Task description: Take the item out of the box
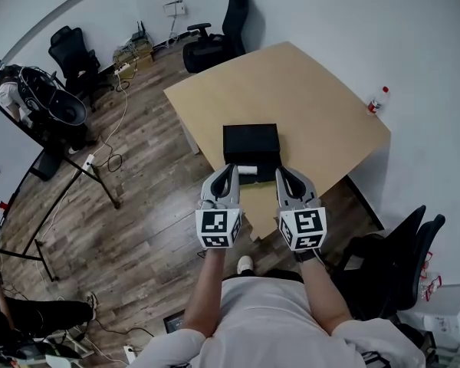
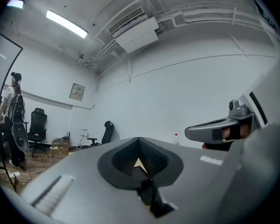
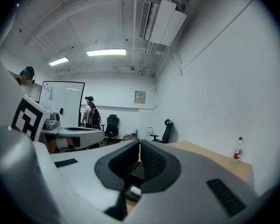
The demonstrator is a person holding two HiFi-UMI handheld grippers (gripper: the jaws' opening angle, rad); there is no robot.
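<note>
The person's white-shirted torso [image 1: 268, 320] fills the bottom of the head view, with both forearms reaching forward. The left gripper [image 1: 228, 170] and right gripper [image 1: 283, 173] are held side by side over the near edge of the desk [image 1: 322, 106], their tips pointing at the black box [image 1: 251, 140]. Each gripper's own view shows its fingers closed together with nothing between them. The box lies on the desk just ahead of the tips. A white item [image 1: 248, 170] shows at its near end, between the two grippers. A bottle [image 1: 377, 100] stands well apart, at the desk's right corner. An office chair [image 1: 215, 44] stands on the wood floor [image 1: 138, 228] beyond the desk.
</note>
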